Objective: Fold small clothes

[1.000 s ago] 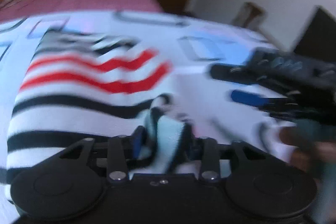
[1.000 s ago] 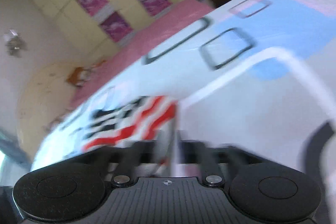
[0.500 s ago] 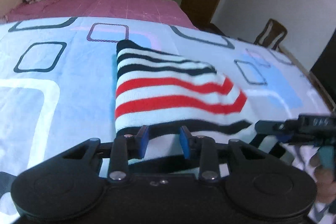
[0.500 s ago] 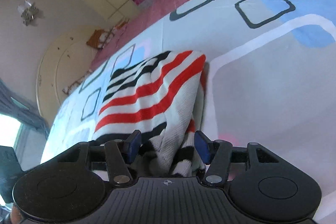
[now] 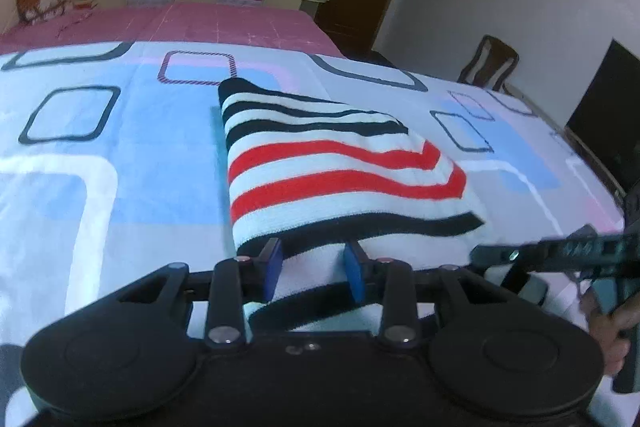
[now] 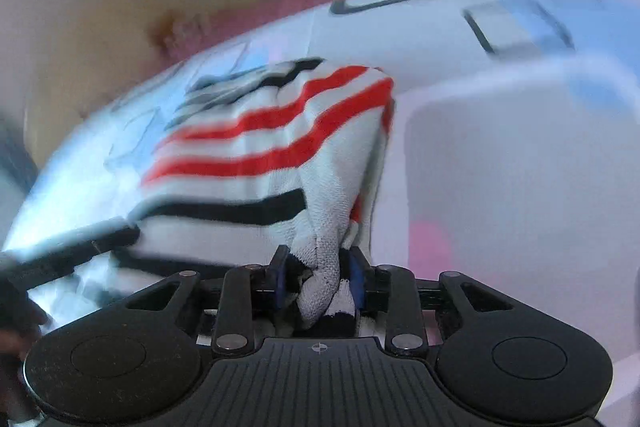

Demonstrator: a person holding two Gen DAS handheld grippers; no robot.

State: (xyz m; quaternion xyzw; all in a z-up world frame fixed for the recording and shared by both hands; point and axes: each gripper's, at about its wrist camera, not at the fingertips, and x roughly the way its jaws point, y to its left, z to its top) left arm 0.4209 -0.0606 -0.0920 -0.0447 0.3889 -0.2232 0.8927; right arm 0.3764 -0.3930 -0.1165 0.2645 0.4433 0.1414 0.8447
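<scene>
Right wrist view: right gripper [image 6: 318,277], its jaws just closing, pinches the striped cloth [image 6: 280,155]; left gripper [image 5: 313,263] straddles its hem, jaws narrow.

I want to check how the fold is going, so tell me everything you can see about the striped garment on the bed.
The striped garment is a soft knit, white with black stripes and two red ones. It lies folded over on the patterned bedsheet, its near edge toward both grippers. The right gripper, whose jaws have just been closing, pinches a bunched near corner. The left gripper has the near edge between its blue pads, which stand apart, not visibly pressing.
</scene>
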